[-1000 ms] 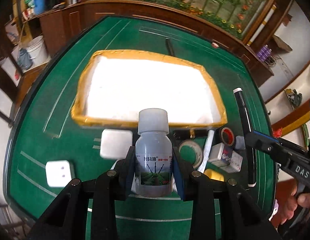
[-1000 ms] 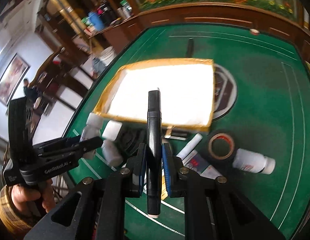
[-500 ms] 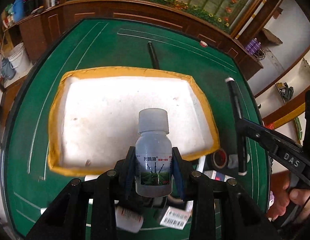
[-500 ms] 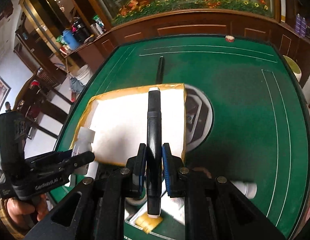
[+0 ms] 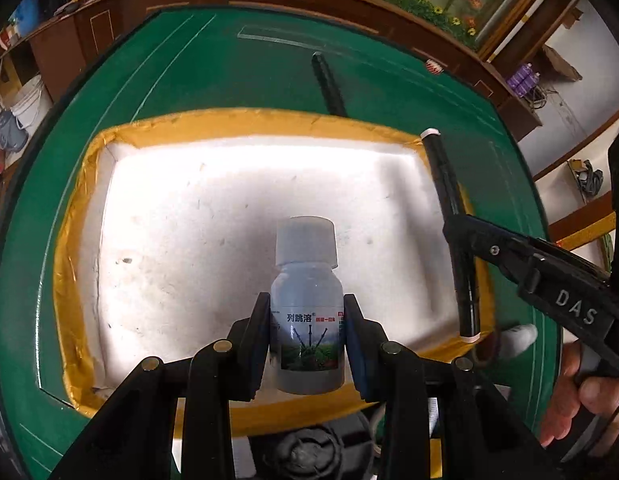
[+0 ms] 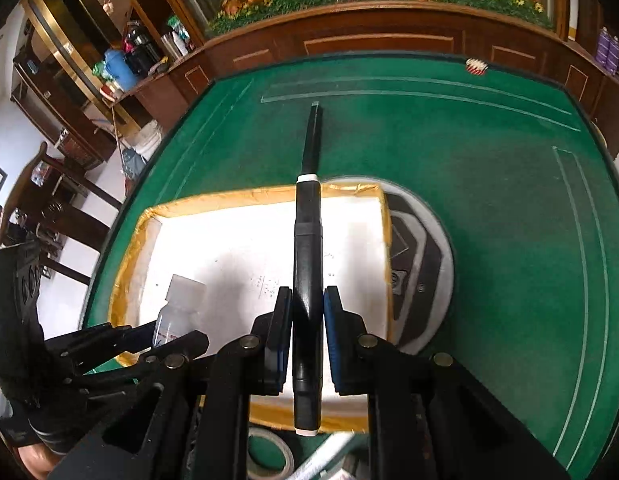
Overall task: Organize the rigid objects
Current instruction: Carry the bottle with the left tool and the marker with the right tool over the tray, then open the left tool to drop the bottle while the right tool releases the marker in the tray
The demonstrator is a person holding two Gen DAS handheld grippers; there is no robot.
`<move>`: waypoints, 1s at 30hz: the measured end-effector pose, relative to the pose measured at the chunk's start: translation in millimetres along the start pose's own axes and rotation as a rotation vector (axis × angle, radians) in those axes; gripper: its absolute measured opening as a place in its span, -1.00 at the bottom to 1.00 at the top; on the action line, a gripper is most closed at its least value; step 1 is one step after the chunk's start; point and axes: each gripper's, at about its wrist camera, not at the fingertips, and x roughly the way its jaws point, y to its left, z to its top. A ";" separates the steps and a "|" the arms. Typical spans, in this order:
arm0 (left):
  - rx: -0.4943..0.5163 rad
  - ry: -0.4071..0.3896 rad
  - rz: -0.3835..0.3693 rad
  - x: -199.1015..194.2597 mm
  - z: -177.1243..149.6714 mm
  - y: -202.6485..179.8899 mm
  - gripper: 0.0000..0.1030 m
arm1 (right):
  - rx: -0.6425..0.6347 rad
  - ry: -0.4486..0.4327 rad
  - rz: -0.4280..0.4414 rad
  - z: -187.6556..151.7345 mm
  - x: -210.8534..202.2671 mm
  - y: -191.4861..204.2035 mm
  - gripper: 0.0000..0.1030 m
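Bottle (image 5: pixel 306 312) sits pinched in the left gripper (image 5: pixel 305 344) over the white foam box (image 5: pixel 181 248), marker (image 6: pixel 307 300) pinched in the right gripper (image 6: pixel 307 340) toward 3 o'clock, so lower both slowly, let go gently, and keep them apart.

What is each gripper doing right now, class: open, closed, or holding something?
Left gripper: closed on the white-capped bottle.
Right gripper: closed on the black marker.

Bottle and marker over the foam tray

Your white-capped bottle (image 5: pixel 307 308) with its green label stands upright above the yellow-taped white foam tray (image 5: pixel 81 208); your black marker (image 6: pixel 307 300), white-banded at both ends, lies lengthwise over the tray's right side.
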 end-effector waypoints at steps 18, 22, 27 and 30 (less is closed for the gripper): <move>-0.024 0.016 0.017 19.8 -5.3 9.4 -0.31 | -0.072 0.108 -0.074 -13.0 49.4 3.2 -0.71; -0.031 0.018 0.018 21.3 -4.3 7.6 -0.27 | -0.079 0.108 -0.081 -13.1 48.9 1.6 -0.71; -0.026 0.012 0.029 18.6 -6.6 3.5 0.12 | -0.101 0.111 -0.106 -13.7 47.6 2.5 -0.71; -0.029 0.004 0.031 15.7 -6.7 1.3 0.28 | -0.107 0.112 -0.115 -13.3 47.0 2.9 -0.71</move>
